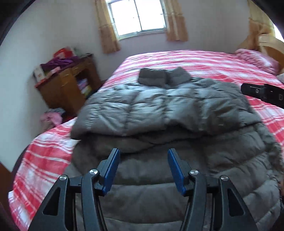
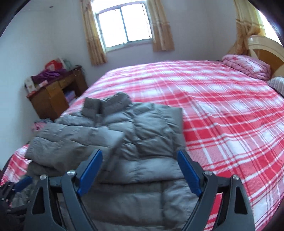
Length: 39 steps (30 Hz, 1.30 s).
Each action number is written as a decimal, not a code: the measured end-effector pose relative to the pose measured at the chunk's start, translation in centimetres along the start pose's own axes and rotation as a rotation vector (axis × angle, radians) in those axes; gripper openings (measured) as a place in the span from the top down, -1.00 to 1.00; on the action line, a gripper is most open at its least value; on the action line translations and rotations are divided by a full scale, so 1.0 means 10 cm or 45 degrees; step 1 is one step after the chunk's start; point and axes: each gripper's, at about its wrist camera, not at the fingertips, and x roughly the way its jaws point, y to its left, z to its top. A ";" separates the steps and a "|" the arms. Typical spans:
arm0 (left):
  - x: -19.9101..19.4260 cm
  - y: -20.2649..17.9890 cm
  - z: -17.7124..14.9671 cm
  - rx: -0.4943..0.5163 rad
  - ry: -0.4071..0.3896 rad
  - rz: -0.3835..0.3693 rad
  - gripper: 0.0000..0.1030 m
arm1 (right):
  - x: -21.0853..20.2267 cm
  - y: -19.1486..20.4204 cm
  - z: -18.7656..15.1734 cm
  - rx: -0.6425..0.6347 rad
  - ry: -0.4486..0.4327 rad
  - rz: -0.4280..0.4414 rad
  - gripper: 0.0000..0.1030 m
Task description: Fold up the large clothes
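Grey puffer jacket (image 1: 159,110) lies on the red-and-white plaid bed (image 1: 204,60), collar toward the far window (image 1: 136,16), sleeves folded across its chest. Left hand-held gripper (image 1: 143,158) hovers over the near hem, blue pads parted, nothing between them. Right hand-held gripper (image 2: 140,160) above the jacket's right side, jaws wide, empty. Wooden desk (image 2: 53,94) far left, cluttered.

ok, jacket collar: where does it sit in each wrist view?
Left wrist: the collar lies upper centre, at the far end of the grey puffer jacket, straight beyond the open left gripper.
Right wrist: the collar sits left of centre, above and between the open right gripper fingers.
Shared landmark: the window on the far wall.
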 end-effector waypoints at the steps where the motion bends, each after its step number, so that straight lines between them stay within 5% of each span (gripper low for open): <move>1: 0.00 0.05 0.02 -0.020 0.001 0.006 -0.11 | 0.02 0.11 0.03 -0.026 0.014 0.031 -0.59; 2: -0.01 0.09 0.03 -0.036 0.000 0.009 -0.11 | 0.05 0.21 0.06 -0.059 0.023 0.055 -0.26; 4: -0.04 0.14 0.05 -0.053 -0.012 0.044 -0.11 | 0.13 0.41 0.08 -0.129 0.038 0.073 -0.01; 8: -0.05 0.25 0.10 -0.039 -0.025 0.086 -0.11 | 0.36 0.54 -0.01 -0.165 0.134 0.088 -0.01; 12: 0.01 0.55 0.30 -0.132 -0.022 0.066 -0.11 | 0.79 0.39 -0.31 -0.169 0.377 0.018 -0.01; 19: 0.36 1.03 0.99 -0.219 0.017 0.066 -0.11 | 0.78 0.23 -0.33 -0.222 0.435 0.021 -0.11; 24: 0.87 1.14 1.24 -0.207 0.045 0.125 -0.11 | 0.45 0.20 0.09 -0.234 0.387 0.062 -0.16; 28: 1.32 1.12 1.10 -0.256 0.130 0.138 -0.11 | 0.39 0.19 0.76 -0.166 0.249 0.089 -0.62; 31: 1.63 1.05 0.81 -0.282 0.183 0.204 -0.11 | 0.80 0.18 1.20 -0.022 0.283 0.117 -0.65; 33: 1.70 0.92 0.62 -0.240 0.115 0.298 -0.12 | 1.20 0.18 1.39 0.075 0.332 0.096 -0.65; 39: 1.70 0.70 0.59 -0.119 0.059 0.476 -0.12 | 2.22 0.36 1.61 0.197 0.485 0.046 -0.65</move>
